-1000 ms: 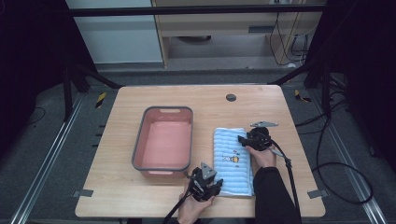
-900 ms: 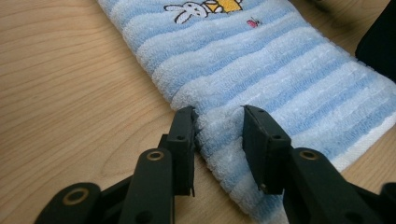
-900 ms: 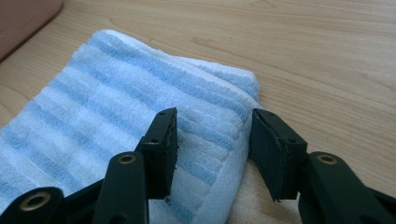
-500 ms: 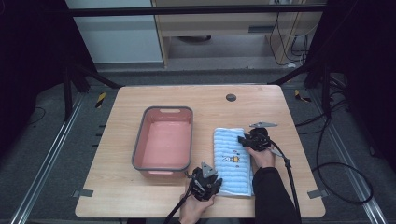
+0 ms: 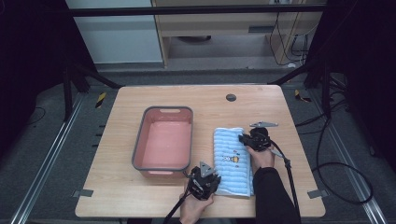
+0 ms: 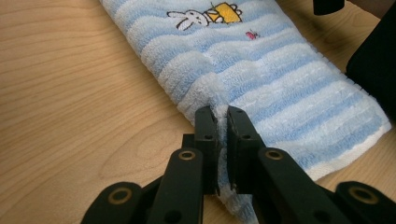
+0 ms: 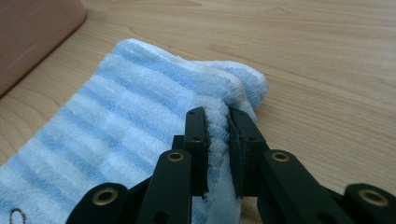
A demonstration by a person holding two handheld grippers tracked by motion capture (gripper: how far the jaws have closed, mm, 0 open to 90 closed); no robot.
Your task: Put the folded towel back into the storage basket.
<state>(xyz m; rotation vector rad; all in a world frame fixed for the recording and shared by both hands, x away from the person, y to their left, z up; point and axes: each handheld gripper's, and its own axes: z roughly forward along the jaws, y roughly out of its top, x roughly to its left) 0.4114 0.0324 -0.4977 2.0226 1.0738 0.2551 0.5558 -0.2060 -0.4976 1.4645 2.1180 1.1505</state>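
Observation:
A folded blue-and-white striped towel [image 5: 232,161] with a small rabbit picture lies on the wooden table, right of a pink tub. My left gripper [image 5: 208,179] is shut on the towel's near left edge, with cloth [image 6: 261,79] pinched between its jaws. My right gripper [image 5: 243,138] is shut on the towel's far right edge, where the fabric [image 7: 140,107] bunches up between the jaws. A hand [image 5: 261,156] rests over the towel's right side.
A pink tub [image 5: 164,140] with a grey rim stands empty, left of the towel. A dark round hole [image 5: 230,97] sits near the table's far edge. Cables [image 5: 289,172] trail off the right side. The table's near edge runs just behind my left gripper.
The left gripper has shifted slightly to the right along the near edge of the towel. The right gripper and the towel stay put.

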